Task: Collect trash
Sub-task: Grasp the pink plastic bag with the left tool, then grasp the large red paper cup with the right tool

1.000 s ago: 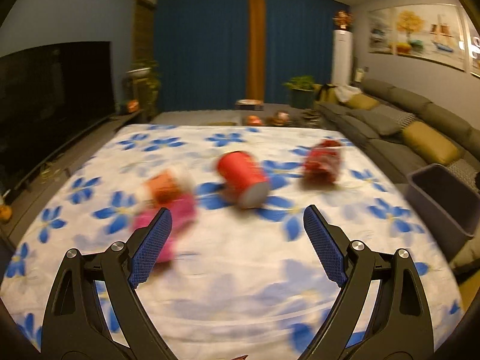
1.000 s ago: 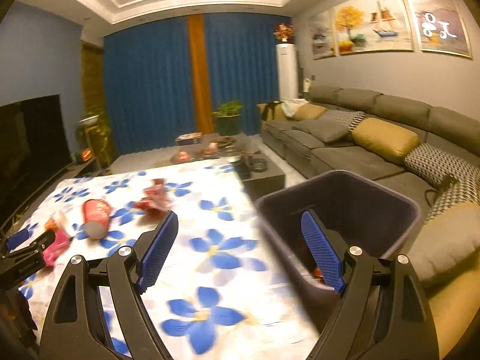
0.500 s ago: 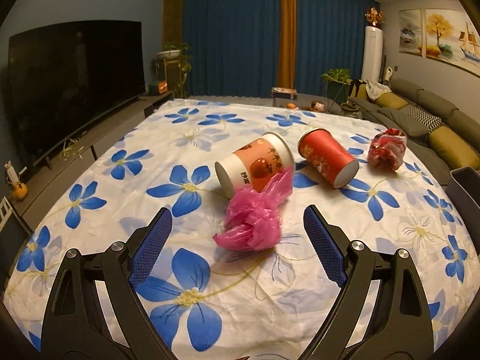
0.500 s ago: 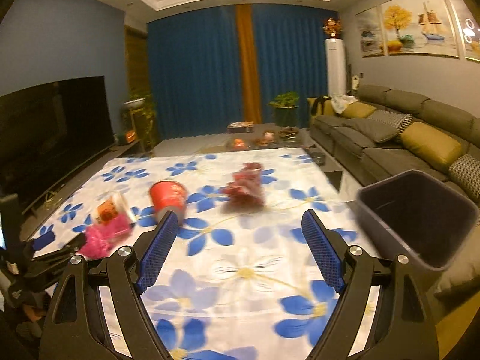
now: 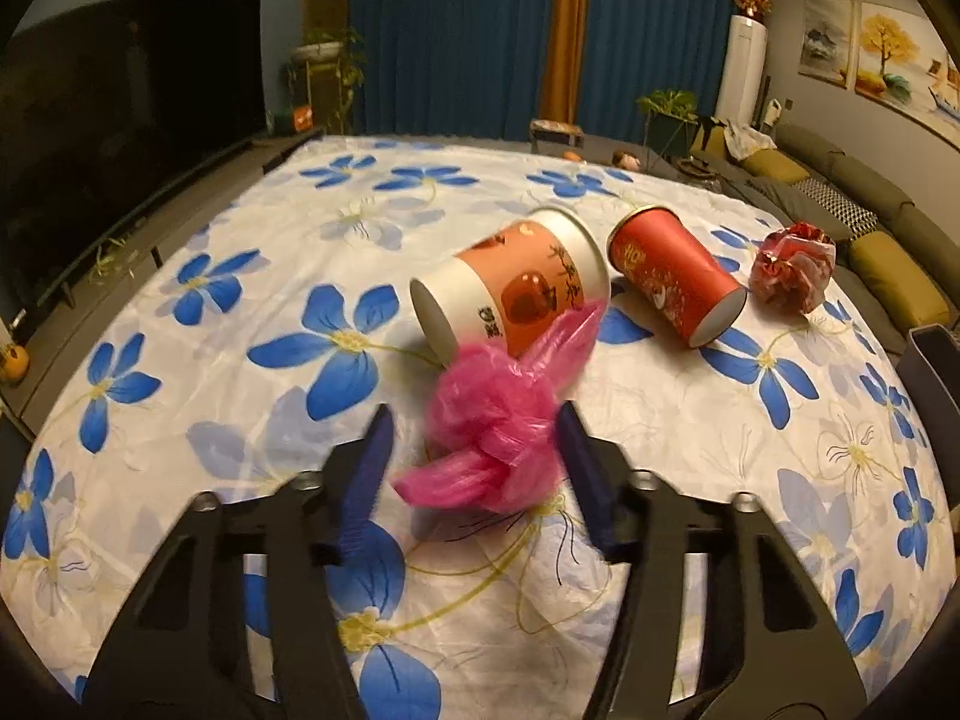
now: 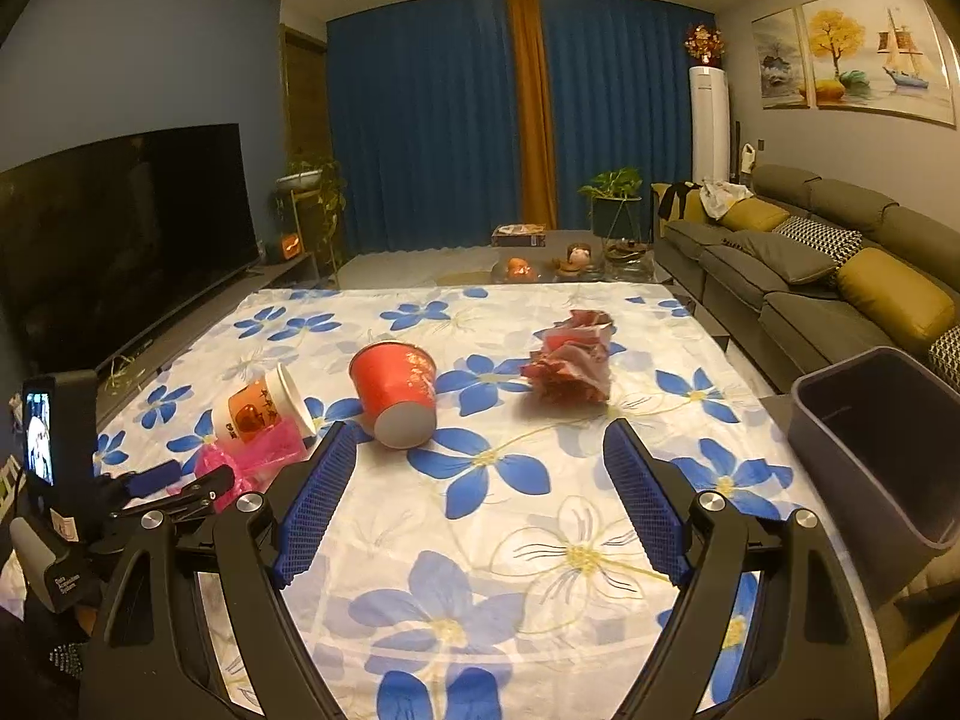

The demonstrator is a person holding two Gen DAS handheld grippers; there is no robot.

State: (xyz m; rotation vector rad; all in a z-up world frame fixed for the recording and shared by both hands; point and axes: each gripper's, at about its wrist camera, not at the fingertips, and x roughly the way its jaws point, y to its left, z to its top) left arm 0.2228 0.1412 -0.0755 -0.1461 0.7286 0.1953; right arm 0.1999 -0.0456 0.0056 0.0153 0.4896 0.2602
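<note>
Left hand-held gripper (image 5: 474,450) is closing around the pink plastic bag (image 5: 498,420); the bag is sitting between the jaws, pads not yet pressing. The bag is lying on the table (image 5: 660,420), touching the white-and-orange cup (image 5: 516,282), its long axis running from the gripper toward that cup. Right hand-held gripper (image 6: 474,480) is spread, holding nothing, well apart from the bag; the left is nearer.

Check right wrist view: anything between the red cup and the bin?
Yes. The crumpled red wrapper lies between the red cup and the bin, on the floral cloth; the rest is bare cloth. Right wrist view shows it.
</note>
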